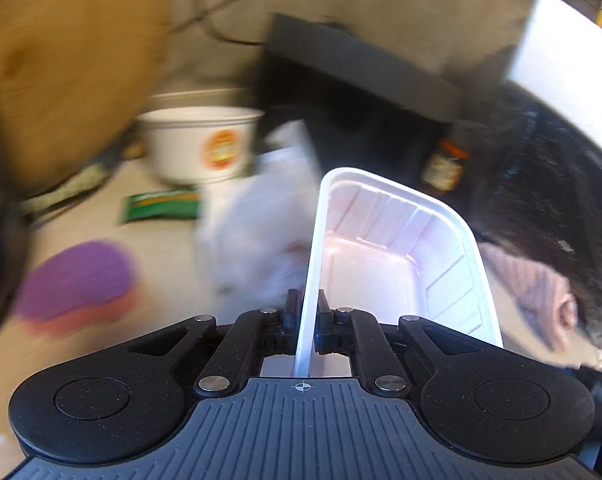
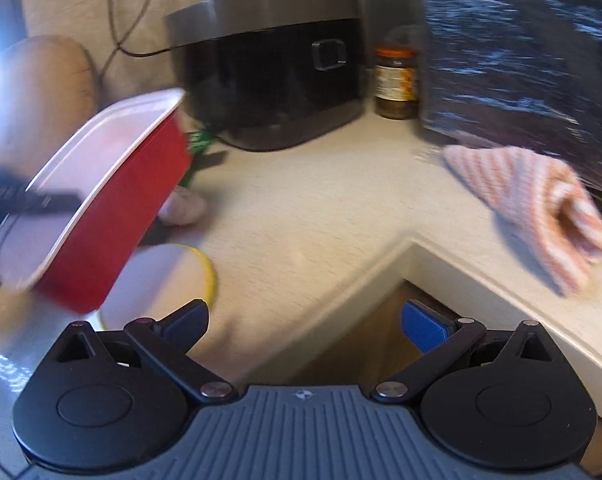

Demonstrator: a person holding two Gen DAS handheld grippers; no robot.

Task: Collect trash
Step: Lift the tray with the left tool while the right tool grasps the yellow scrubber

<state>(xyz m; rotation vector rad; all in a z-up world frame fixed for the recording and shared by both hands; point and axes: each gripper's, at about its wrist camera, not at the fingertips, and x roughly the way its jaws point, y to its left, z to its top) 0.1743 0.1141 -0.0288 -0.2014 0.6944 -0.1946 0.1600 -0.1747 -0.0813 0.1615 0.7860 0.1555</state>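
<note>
Pinching one tray point(image 1: 401, 256) rim: left gripper point(image 1: 305, 308); right gripper point(image 2: 305, 320) wide, empty; one bowl point(image 1: 199, 142).

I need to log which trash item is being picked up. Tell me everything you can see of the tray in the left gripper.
The tray is a shallow rectangular container with rounded corners, seemingly thin plastic: white ribbed inside, red outside with a white rim. It looks empty. It is tilted, lifted off the counter. The left gripper is shut on its rim at one end; nothing else visibly touches it.
</note>
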